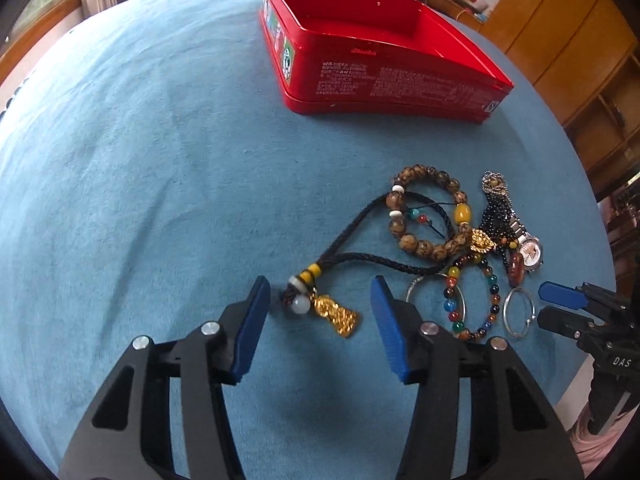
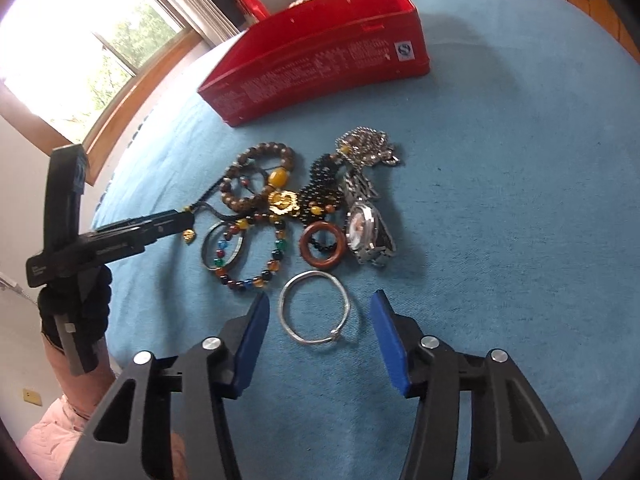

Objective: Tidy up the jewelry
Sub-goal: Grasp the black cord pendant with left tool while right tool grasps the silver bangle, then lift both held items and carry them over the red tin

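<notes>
Both claws poised over the jewelry pile, first picks not yet made.

We judge this the opening step: the red box [image 1: 360, 40] stands bare inside at the far side of the blue-covered bench [image 1: 140, 160], with all the jewelry lying in a heap near us. Our left claw [image 1: 320, 308] is spread apart around the gold pendant [image 1: 336, 314] of the black cord necklace [image 1: 360, 236]; our right claw [image 2: 318, 316] is likewise apart, flanking the silver bangle [image 2: 316, 306]. Next, each must drop lower, pinch its piece cleanly without snagging the neighbouring bead bracelet [image 2: 248, 252], then carry it to the box.
</notes>
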Motion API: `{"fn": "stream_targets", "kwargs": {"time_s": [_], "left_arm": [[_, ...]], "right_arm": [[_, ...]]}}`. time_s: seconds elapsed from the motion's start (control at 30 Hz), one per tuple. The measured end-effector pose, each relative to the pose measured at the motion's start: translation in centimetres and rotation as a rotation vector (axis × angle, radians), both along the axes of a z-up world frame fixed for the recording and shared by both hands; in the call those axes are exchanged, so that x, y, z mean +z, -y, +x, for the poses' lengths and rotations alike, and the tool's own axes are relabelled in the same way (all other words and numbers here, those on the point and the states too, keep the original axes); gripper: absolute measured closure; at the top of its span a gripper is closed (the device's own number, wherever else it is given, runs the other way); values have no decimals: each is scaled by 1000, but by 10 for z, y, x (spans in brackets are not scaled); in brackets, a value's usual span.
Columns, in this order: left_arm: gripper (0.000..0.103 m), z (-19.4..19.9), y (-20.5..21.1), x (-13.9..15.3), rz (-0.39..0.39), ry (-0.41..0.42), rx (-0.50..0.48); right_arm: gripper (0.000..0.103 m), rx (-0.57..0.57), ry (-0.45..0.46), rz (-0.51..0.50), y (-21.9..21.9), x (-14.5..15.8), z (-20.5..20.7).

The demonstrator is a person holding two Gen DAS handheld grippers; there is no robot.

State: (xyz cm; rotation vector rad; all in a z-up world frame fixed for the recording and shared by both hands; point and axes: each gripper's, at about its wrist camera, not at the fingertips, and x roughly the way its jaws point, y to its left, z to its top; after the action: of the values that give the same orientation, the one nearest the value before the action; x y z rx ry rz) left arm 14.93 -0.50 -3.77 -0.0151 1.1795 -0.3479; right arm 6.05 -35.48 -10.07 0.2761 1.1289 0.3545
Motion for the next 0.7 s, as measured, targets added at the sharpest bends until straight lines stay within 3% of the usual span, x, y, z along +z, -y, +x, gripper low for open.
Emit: {"fn": "stream_targets", "kwargs": {"time_s": [0.1, 0.23, 0.33, 0.43, 0.53, 0.6, 0.7], "left_arm": [[52, 1, 0, 0, -5, 9, -12], [67, 0, 2, 0, 4, 17, -27], [78, 1, 5, -2, 13, 20, -26], [80, -1, 9, -4, 22, 30, -37], [84, -3, 12, -5, 23, 41, -36], [84, -7, 9, -4, 2, 37, -27], [93, -14, 0, 1, -23, 48, -7]], "right_arm": [[55, 7, -20, -20, 0, -5, 3], [59, 20, -31, -48, -4, -7, 2], [73, 27, -38, -47, -5, -9, 3], [79, 51, -35, -65, -13, -11, 1], [94, 55, -35, -65, -14, -11, 0], [96, 59, -34, -55, -13, -12, -1], [96, 61, -25, -47, -12, -10, -8]]}}
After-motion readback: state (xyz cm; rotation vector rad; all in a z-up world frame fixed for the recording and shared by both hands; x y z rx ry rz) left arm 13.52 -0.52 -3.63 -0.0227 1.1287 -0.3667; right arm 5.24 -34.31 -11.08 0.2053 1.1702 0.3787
